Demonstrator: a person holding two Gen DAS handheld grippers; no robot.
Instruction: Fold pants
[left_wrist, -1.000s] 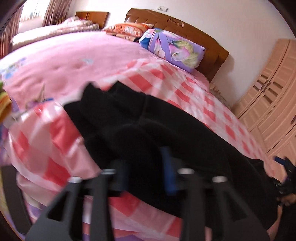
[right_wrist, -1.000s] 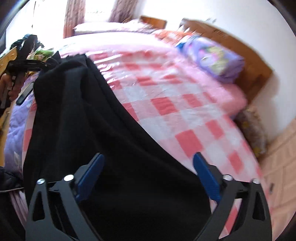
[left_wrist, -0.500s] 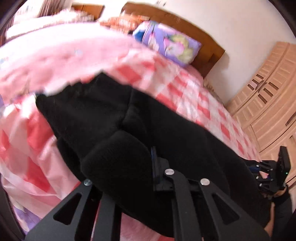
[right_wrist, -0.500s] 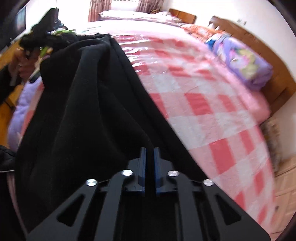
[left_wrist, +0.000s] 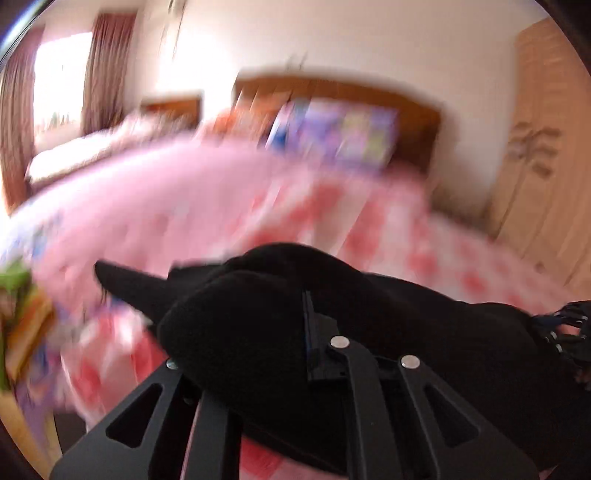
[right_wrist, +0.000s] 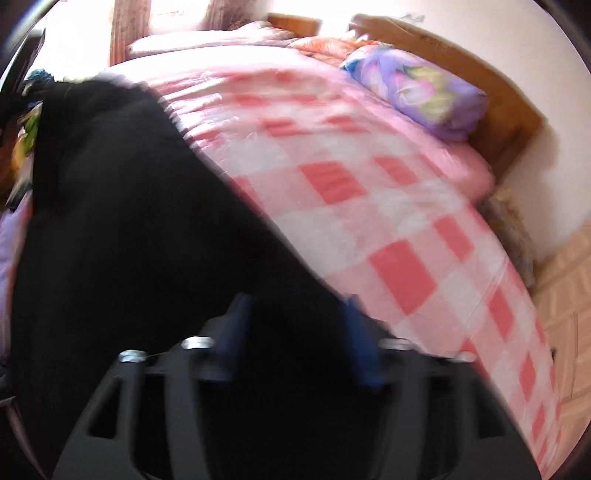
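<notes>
Pink checked bedding (right_wrist: 388, 206) covers the bed, with a wooden headboard (right_wrist: 491, 96) and a purple flowered pillow (right_wrist: 417, 88) at the far end and a pale wardrobe (left_wrist: 546, 184) off to the right. Black pants (right_wrist: 140, 236) lie along the near left side of the bed, a long dark band running away toward the far left corner.

On the left gripper (left_wrist: 295, 332) a thick roll of that black cloth bulges up between the fingers, and its blue pad sits tight against the fabric, so I read it as clamped on the pants. That view is badly smeared, which suggests quick movement, though I can't judge its direction. The right gripper (right_wrist: 299, 325) has its blue pads (right_wrist: 362, 339) standing apart with dark cloth lying between them, unpinched.

My guess is that a fold is being carried over with the left end lifted. To do it well, the left grip should stay firm on both layers and travel low and flat across the bed, so the cloth lays down rather than flopping. The right tongs would do best to close on the matching edge, or press it down, so the near end doesn't drag. Fleece-like fabric this thick will bunch, so laying it down slowly should help.
</notes>
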